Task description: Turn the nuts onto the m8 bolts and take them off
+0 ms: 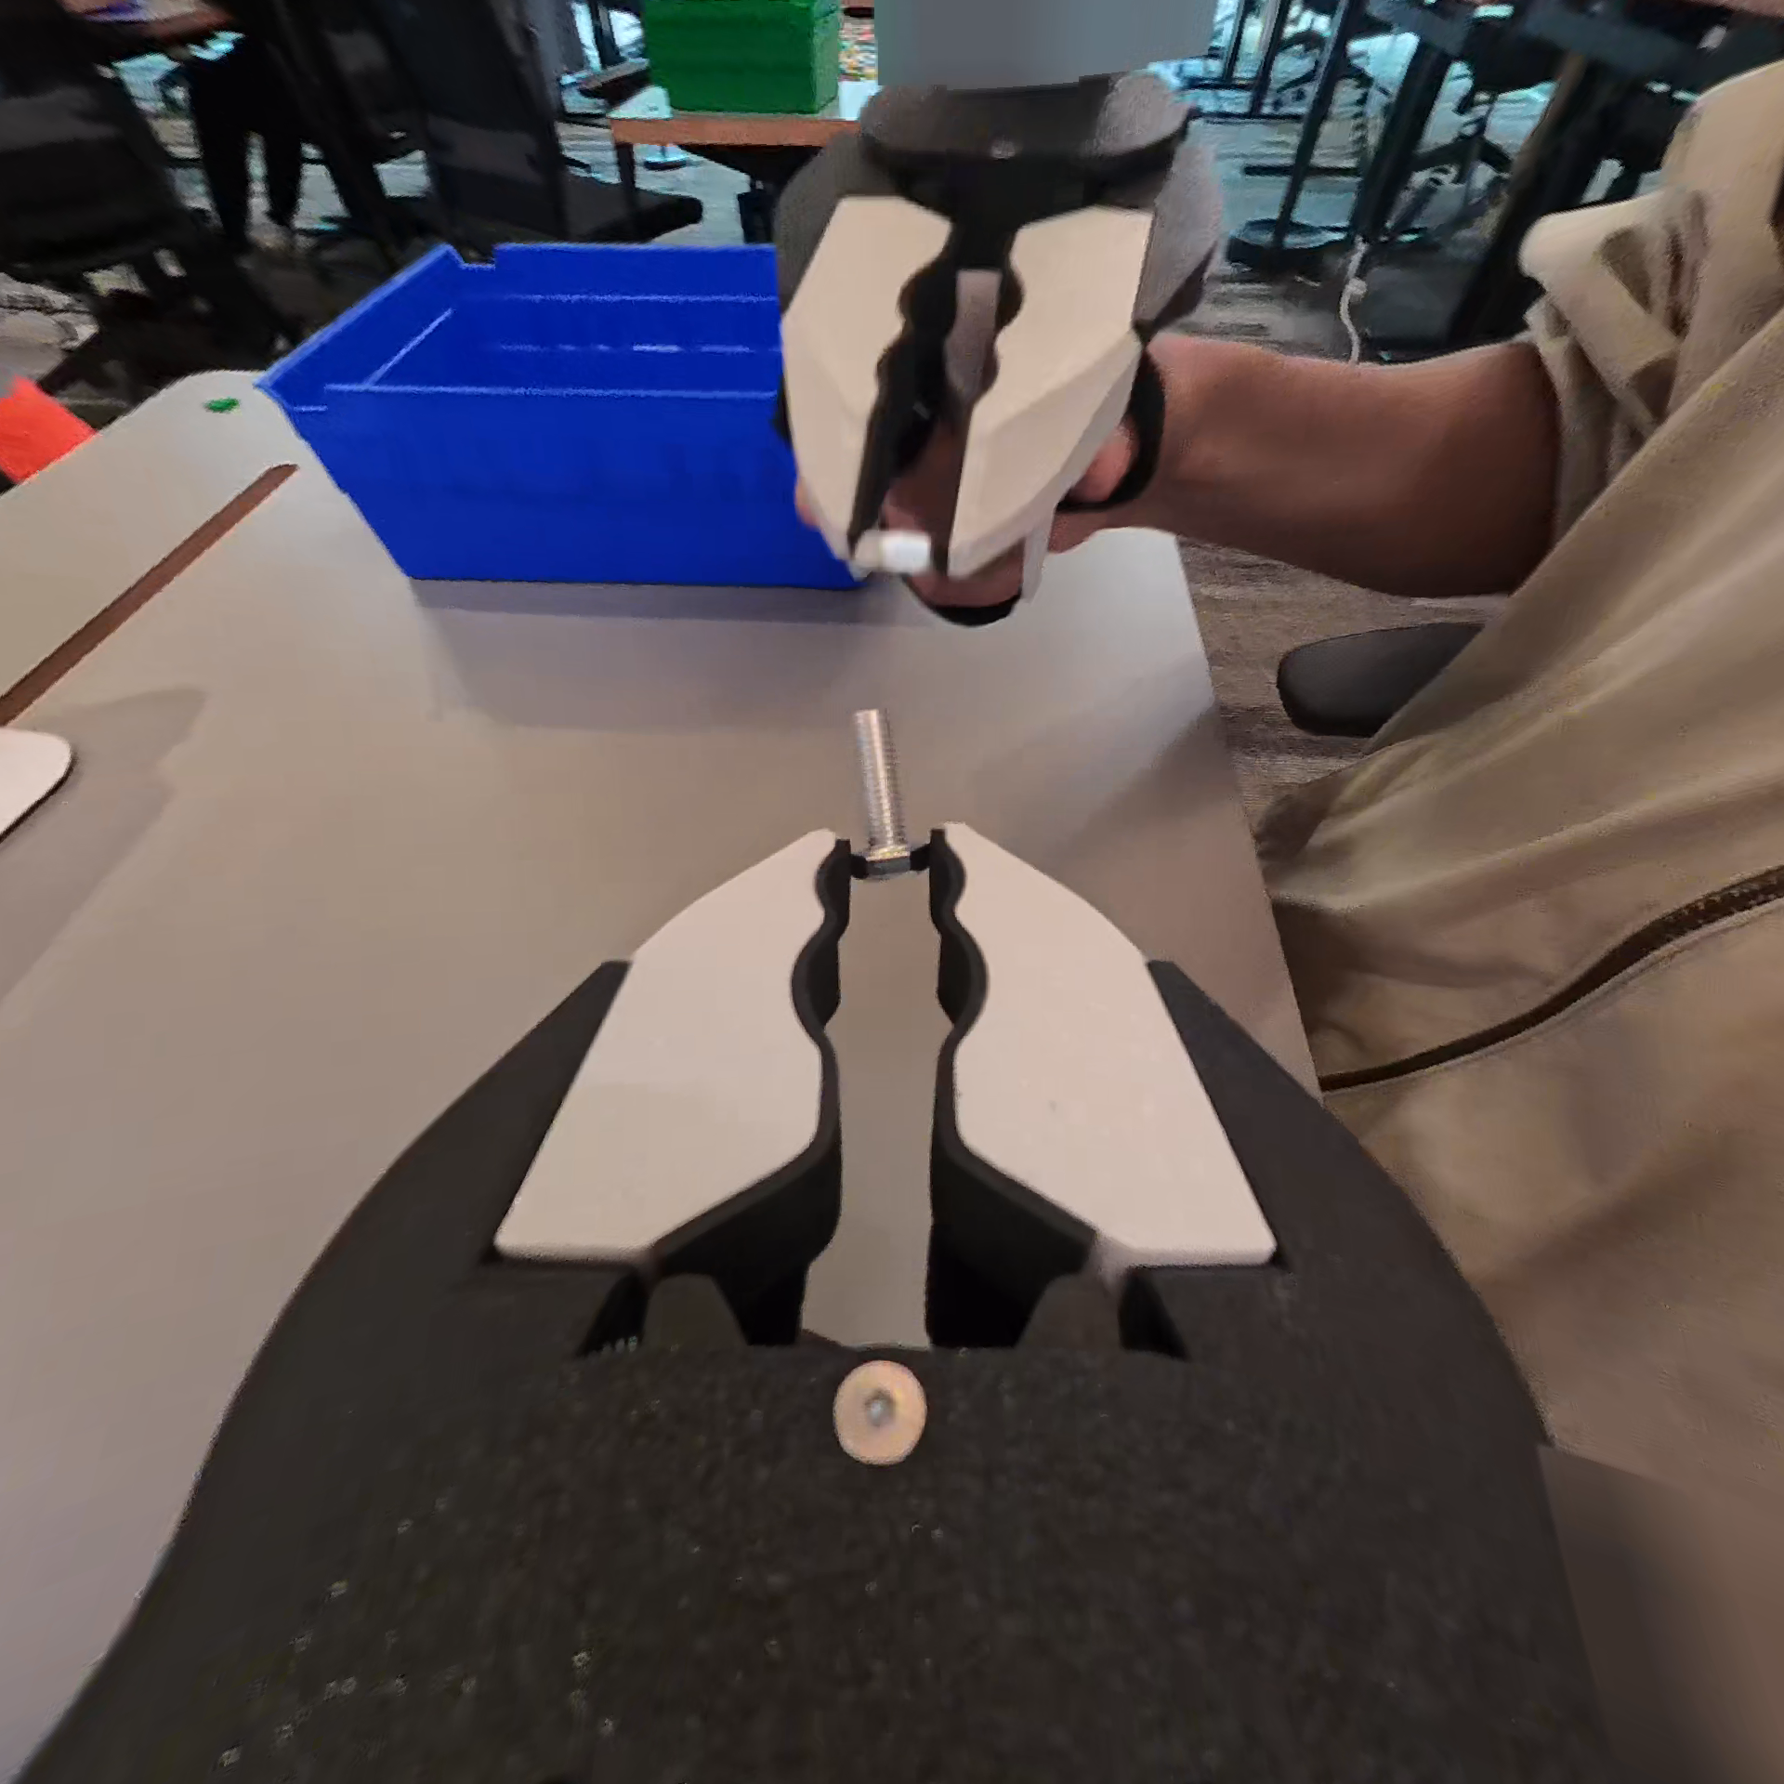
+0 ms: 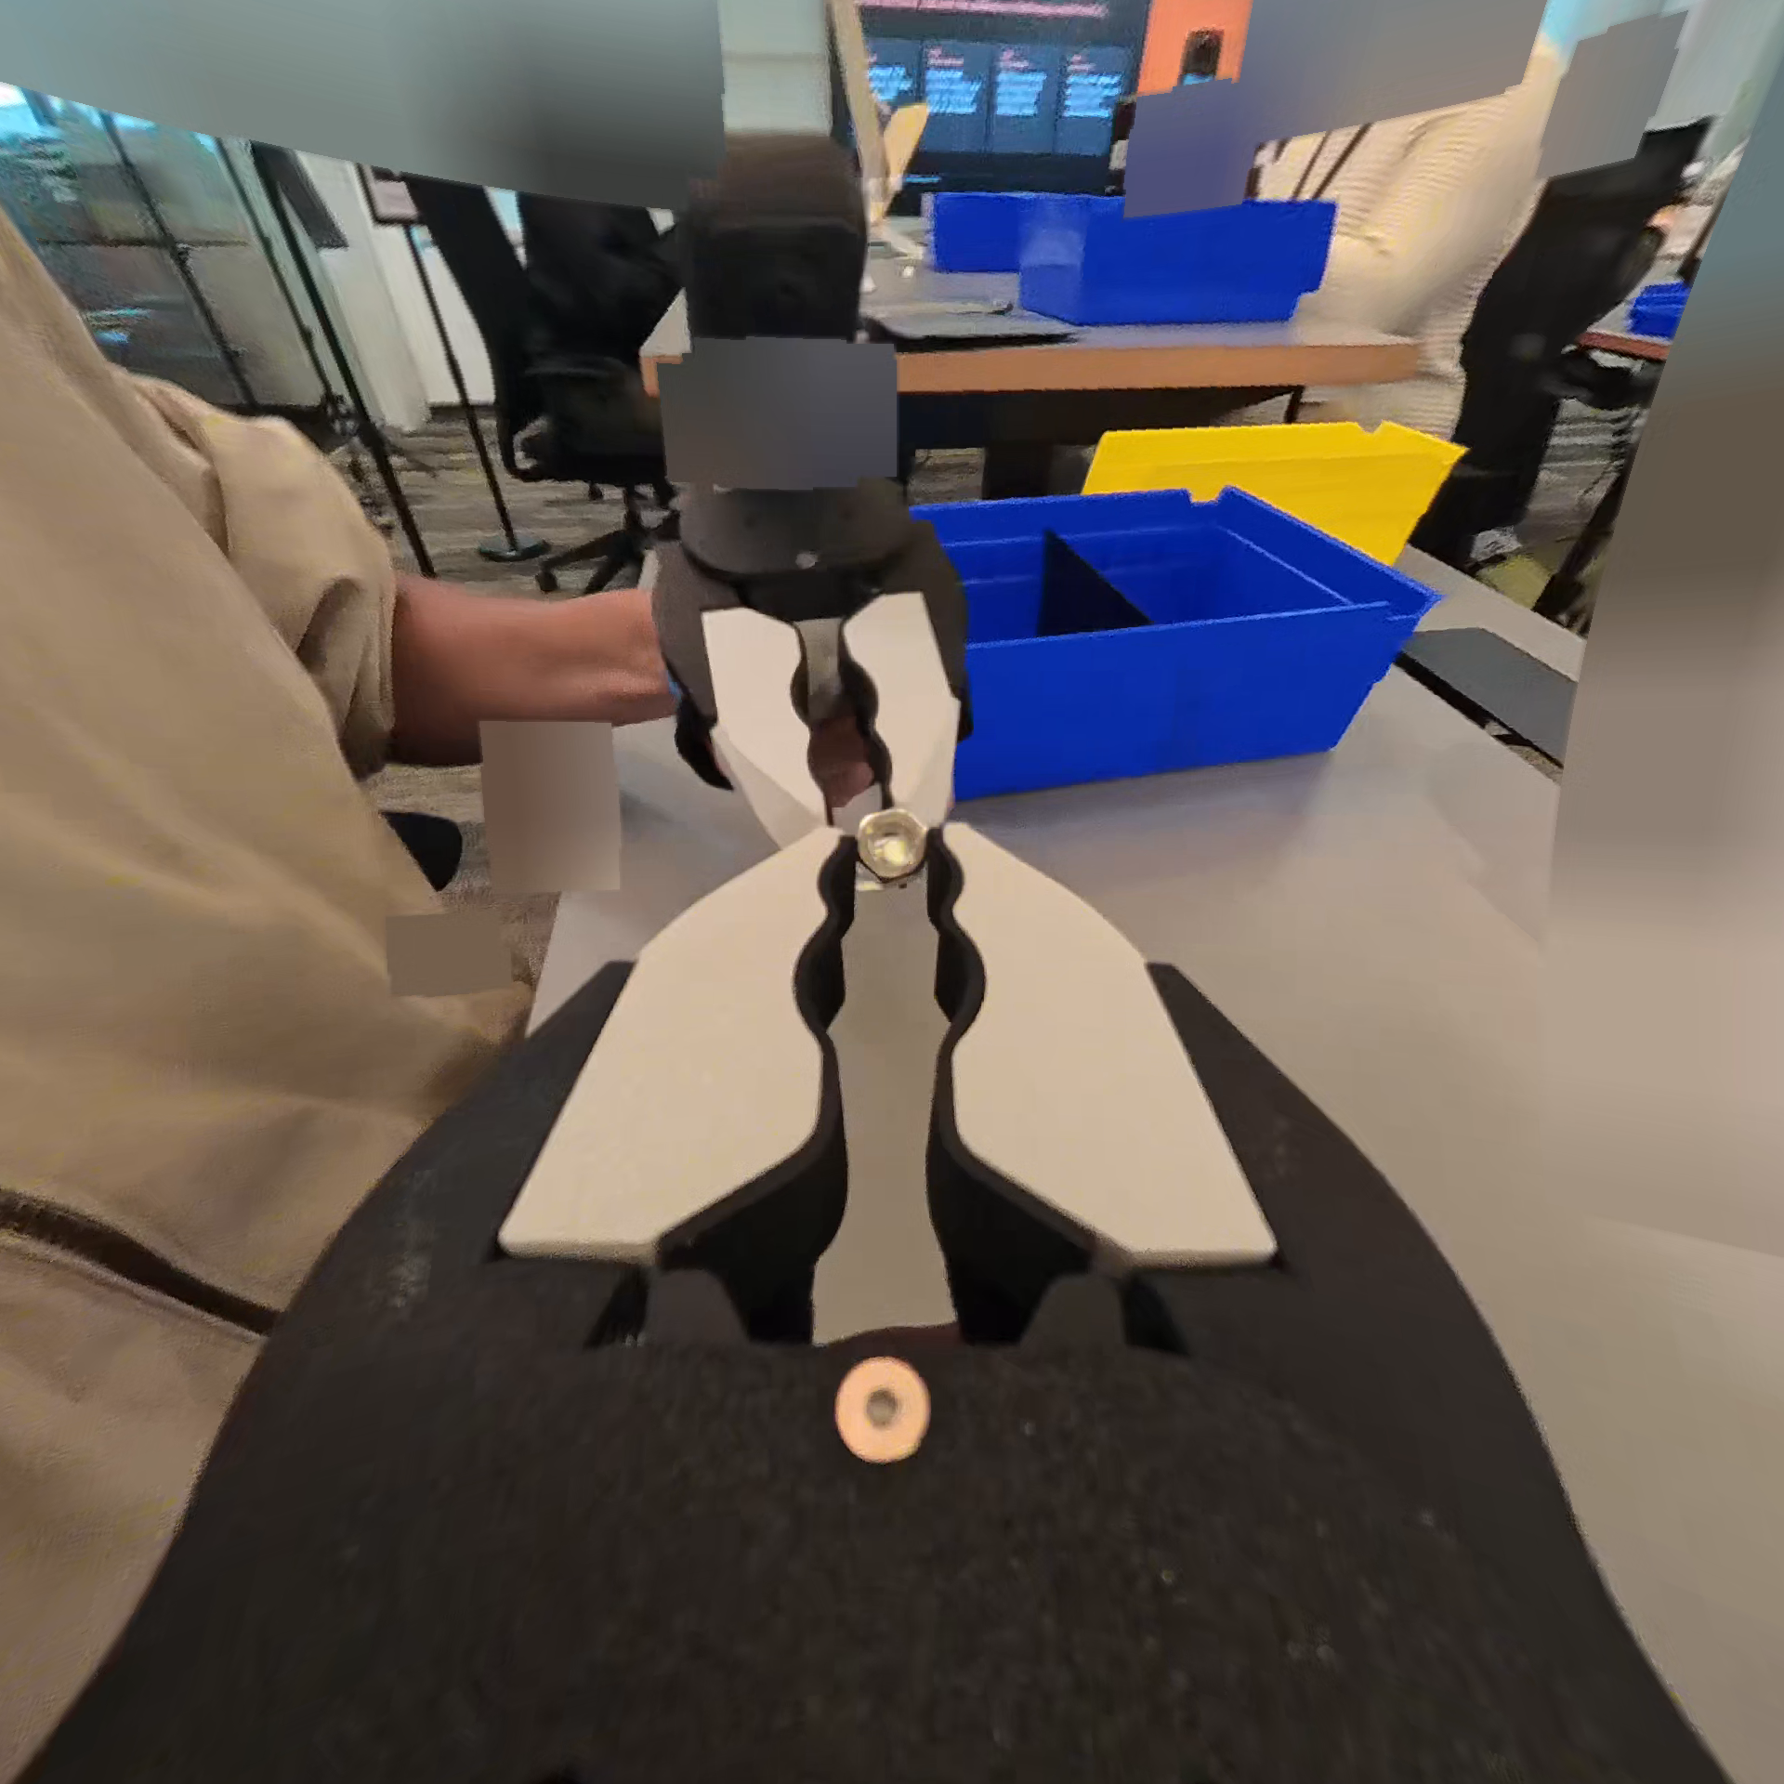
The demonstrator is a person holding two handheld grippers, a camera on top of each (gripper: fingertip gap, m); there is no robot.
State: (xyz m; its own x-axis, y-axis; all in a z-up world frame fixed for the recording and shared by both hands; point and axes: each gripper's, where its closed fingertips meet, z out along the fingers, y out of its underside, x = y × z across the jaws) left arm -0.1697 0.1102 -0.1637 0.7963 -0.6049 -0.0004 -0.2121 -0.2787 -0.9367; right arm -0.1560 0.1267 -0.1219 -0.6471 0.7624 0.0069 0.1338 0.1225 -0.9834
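My left gripper (image 1: 888,850) is shut on the hex head of a silver M8 bolt (image 1: 877,782). The threaded shank points forward, away from the camera, above the grey table (image 1: 483,869). My right gripper (image 1: 898,565) faces it from beyond, shut on a silver nut (image 1: 898,552) held apart from the bolt's tip. In the right wrist view my right gripper (image 2: 890,850) holds the nut (image 2: 890,854) at its fingertips with the hole facing forward. The left gripper (image 2: 859,811) sits just behind it, and the bolt is hidden behind the nut.
A blue bin (image 1: 560,434) stands on the table beyond the grippers; it also shows in the right wrist view (image 2: 1158,666), with a divider inside. A yellow bin (image 2: 1284,473) stands behind it. A person's beige sleeve and jacket (image 1: 1545,772) are at the table's right edge.
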